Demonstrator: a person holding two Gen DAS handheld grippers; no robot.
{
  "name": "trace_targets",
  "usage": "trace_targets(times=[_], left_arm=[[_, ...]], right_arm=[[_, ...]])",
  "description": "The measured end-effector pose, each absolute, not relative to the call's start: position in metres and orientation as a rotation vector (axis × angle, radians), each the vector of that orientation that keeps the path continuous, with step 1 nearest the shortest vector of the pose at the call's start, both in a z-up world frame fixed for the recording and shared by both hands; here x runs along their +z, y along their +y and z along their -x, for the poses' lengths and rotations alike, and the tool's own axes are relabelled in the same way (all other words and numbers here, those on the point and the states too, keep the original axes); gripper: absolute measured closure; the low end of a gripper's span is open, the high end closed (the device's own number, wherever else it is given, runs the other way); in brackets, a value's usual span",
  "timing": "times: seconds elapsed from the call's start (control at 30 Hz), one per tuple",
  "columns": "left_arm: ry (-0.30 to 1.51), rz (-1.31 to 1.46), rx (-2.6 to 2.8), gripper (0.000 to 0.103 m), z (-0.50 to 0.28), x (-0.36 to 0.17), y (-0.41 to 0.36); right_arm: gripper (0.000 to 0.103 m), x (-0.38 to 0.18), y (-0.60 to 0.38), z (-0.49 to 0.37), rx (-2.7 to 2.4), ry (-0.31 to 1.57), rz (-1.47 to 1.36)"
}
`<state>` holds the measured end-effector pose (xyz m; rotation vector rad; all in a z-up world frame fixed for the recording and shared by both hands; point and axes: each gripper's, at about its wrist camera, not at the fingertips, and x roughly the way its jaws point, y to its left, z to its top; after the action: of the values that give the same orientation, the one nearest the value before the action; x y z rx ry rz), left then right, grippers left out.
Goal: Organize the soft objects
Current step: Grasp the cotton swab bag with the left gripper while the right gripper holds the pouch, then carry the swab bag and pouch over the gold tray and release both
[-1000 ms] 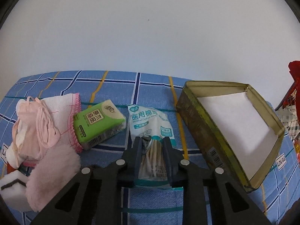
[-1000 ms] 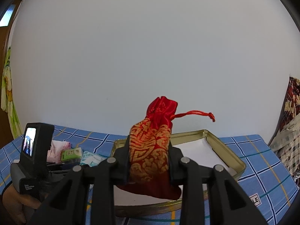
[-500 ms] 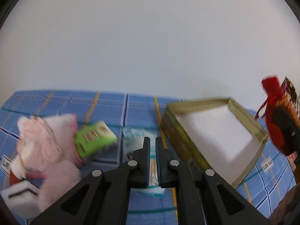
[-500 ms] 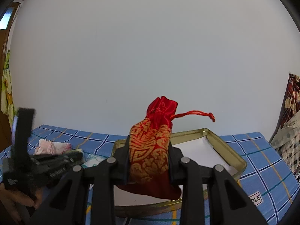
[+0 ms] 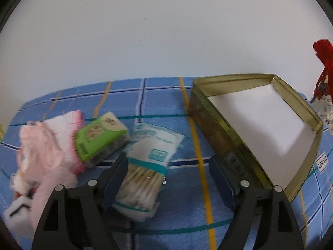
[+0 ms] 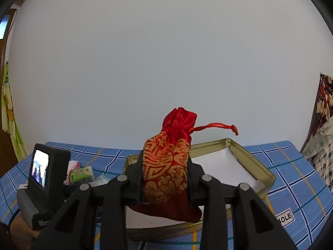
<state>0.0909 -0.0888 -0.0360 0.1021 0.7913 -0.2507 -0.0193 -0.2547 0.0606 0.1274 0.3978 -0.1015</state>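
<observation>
Spreading across both views is a blue checked cloth (image 5: 166, 112) with yellow, teal and dark lines, set against a plain white wall (image 5: 166, 41). At the far left of the left wrist view lies a blurred heap of pink and white fabric (image 5: 47, 145), with a green tissue pack (image 5: 100, 137) leaning against its right side. Just right of the pack lies a bag of cotton swabs (image 5: 147, 158), flat on the cloth and touching the left finger of the left gripper (image 5: 168, 177), whose jaws stand wide apart and hold nothing. Further right sits an open gold-coloured tin (image 5: 218, 125), shallow and rectangular, with a white lining inside. In the right wrist view, a doorway edge and a yellow-green hanging cloth (image 6: 8, 108) show at the far left, and patterned fabric (image 6: 324, 108) shows at the far right. The right gripper (image 6: 166, 179) is clamped on a red and gold drawstring pouch (image 6: 168, 166), held upright above the near end of the tin (image 6: 266, 175), its red cord (image 6: 216, 127) pointing right.
</observation>
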Motion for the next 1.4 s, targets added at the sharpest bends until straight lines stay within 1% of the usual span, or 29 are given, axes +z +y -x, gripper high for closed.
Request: trace_targets(times=[0.17, 0.3, 0.4, 0.47, 0.57, 0.63, 0.7, 0.83, 1.03, 1.1, 1.27, 1.4], left_arm=[[0.767, -0.048, -0.273, 0.021, -0.089, -0.025, -0.072], [0.846, -0.139, -0.256, 0.021, -0.1, -0.044, -0.079], [0.856, -0.225, -0.226, 0.021, -0.103, -0.054, -0.086], [0.866, -0.226, -0.209, 0.022, -0.104, -0.058, -0.084], [0.877, -0.185, -0.217, 0.052, -0.105, -0.058, -0.077], [0.881, -0.135, -0.226, 0.058, -0.106, -0.055, -0.069], [0.861, -0.088, -0.225, 0.065, -0.105, -0.052, -0.062], [0.766, 0.009, -0.264, 0.066, -0.095, -0.033, -0.052], [0.542, 0.168, -0.337, 0.066, -0.068, 0.006, -0.035], [0.507, 0.181, -0.336, 0.066, -0.062, 0.01, -0.037], [0.496, 0.181, -0.366, 0.066, -0.055, 0.007, -0.048], [0.458, 0.185, -0.395, 0.066, -0.058, 0.013, -0.054]], right_arm=[[0.07, 0.062, -0.26, 0.015, -0.101, 0.408, -0.149], [0.07, 0.064, -0.262, 0.014, -0.098, 0.415, -0.159], [0.07, 0.065, -0.262, 0.014, -0.094, 0.416, -0.16], [0.07, 0.066, -0.262, 0.014, -0.093, 0.416, -0.162], [0.07, 0.066, -0.262, 0.014, -0.094, 0.416, -0.163], [0.07, 0.067, -0.263, 0.014, -0.097, 0.415, -0.165], [0.07, 0.067, -0.262, 0.015, -0.1, 0.416, -0.166], [0.07, 0.067, -0.261, 0.016, -0.105, 0.412, -0.168], [0.07, 0.069, -0.259, 0.024, -0.108, 0.374, -0.164], [0.071, 0.069, -0.257, 0.025, -0.115, 0.37, -0.154], [0.075, 0.067, -0.255, 0.026, -0.109, 0.37, -0.155], [0.076, 0.073, -0.258, 0.032, -0.1, 0.336, -0.171]])
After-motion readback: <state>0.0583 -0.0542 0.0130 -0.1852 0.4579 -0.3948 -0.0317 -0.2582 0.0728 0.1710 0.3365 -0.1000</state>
